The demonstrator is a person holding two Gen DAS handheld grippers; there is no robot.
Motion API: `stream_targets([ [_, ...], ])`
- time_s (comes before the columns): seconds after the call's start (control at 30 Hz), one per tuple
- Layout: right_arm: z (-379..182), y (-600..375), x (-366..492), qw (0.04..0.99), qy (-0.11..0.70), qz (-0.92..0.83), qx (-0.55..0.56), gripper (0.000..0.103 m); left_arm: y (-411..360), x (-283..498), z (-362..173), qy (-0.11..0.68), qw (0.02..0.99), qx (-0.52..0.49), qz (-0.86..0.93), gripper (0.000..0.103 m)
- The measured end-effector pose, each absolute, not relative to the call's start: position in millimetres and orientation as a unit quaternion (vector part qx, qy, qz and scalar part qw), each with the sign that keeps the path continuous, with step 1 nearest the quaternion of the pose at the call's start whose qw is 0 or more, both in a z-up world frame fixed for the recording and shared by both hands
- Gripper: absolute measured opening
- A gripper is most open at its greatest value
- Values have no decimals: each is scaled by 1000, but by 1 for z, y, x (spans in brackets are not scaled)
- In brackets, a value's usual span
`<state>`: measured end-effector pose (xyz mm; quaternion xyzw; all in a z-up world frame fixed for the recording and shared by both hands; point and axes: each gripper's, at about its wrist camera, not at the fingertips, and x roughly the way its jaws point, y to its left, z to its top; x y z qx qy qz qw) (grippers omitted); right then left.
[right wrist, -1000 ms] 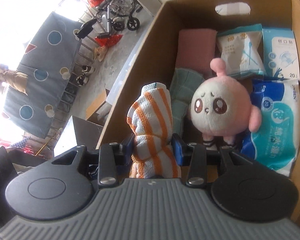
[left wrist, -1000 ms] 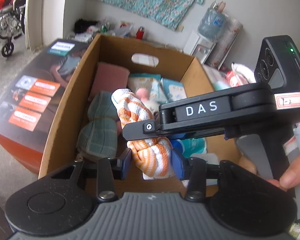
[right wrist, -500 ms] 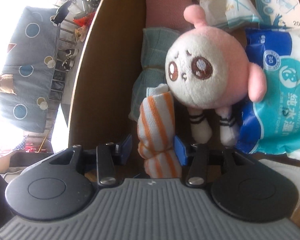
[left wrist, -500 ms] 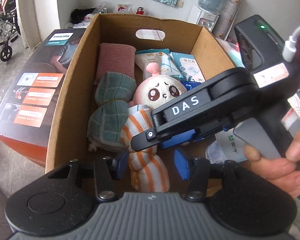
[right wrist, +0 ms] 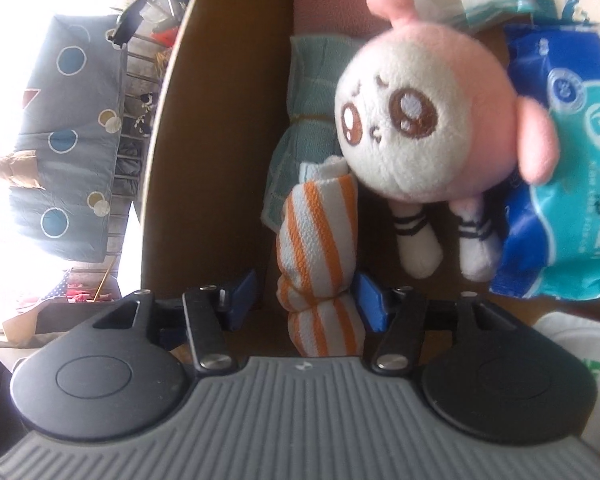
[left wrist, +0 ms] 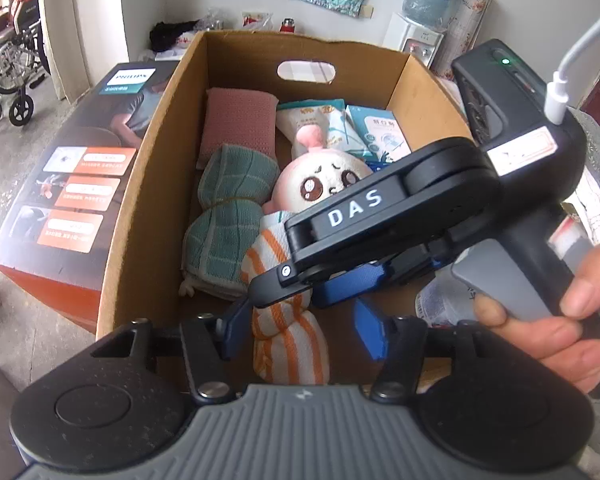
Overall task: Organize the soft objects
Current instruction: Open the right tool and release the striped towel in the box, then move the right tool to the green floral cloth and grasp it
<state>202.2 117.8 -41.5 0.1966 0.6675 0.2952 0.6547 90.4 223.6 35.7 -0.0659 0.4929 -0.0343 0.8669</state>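
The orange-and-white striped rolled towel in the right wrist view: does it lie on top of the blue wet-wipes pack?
No, the orange-and-white striped rolled towel lies beside the green checked cloth, with the pink plush toy between it and the blue wet-wipes pack.

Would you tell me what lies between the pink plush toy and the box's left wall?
In the left wrist view, a green checked cloth fills that stretch between the plush toy and the cardboard box wall.

Plush toy's (left wrist: 320, 184) lower body behind right claw (left wrist: 340, 300); wipes pack (right wrist: 560, 184) edge-cropped
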Motion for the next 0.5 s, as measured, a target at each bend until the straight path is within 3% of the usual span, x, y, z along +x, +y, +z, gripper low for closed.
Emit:
stream_targets([
  [0.27,2,77,183,704,583,330,238,65,207,76,57,434,899,-57,-29,74],
  [0.5,34,10,162,770,487,317,266,67,174,73,68,391,916,-72,-48,76],
])
